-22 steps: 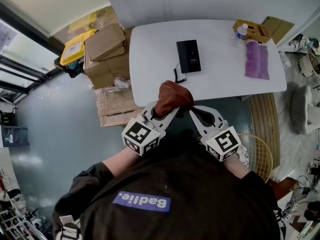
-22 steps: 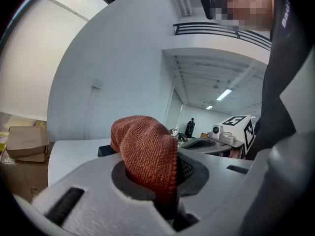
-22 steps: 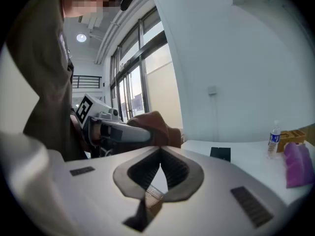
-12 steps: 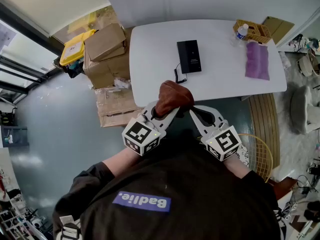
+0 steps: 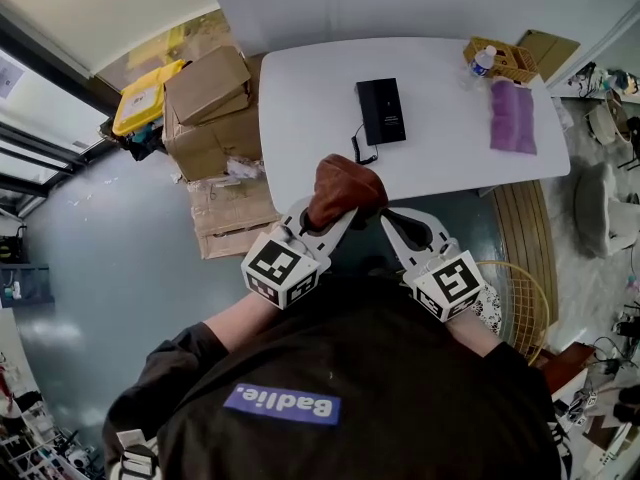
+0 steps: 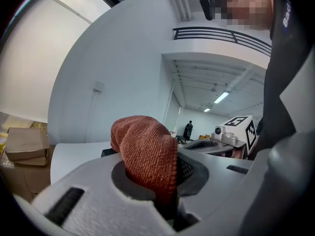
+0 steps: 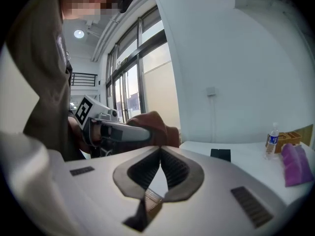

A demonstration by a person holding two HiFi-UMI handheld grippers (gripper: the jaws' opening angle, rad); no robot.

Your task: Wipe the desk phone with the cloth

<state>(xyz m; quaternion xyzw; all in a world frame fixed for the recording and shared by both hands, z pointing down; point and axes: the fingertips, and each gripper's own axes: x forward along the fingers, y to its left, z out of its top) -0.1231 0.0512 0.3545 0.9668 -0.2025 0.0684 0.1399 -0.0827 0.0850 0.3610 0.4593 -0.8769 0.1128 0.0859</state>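
A black desk phone (image 5: 381, 110) with its cord lies flat near the middle of the white table (image 5: 310, 78); it also shows small in the right gripper view (image 7: 220, 154). My left gripper (image 5: 335, 218) is shut on a rust-red cloth (image 5: 341, 187), bunched between its jaws (image 6: 147, 154), held in front of the table's near edge. My right gripper (image 5: 392, 221) sits just right of it, shut with nothing between its jaws (image 7: 160, 154). Both are held close to my body, short of the phone.
A purple cloth (image 5: 514, 117) lies on the table's right part, with a water bottle (image 5: 482, 63) and a small woven basket (image 5: 505, 61) behind it. Cardboard boxes (image 5: 208, 108) are stacked left of the table. A wicker chair (image 5: 525, 298) stands at the right.
Both grippers hold the same pose; only the head view has shifted slightly.
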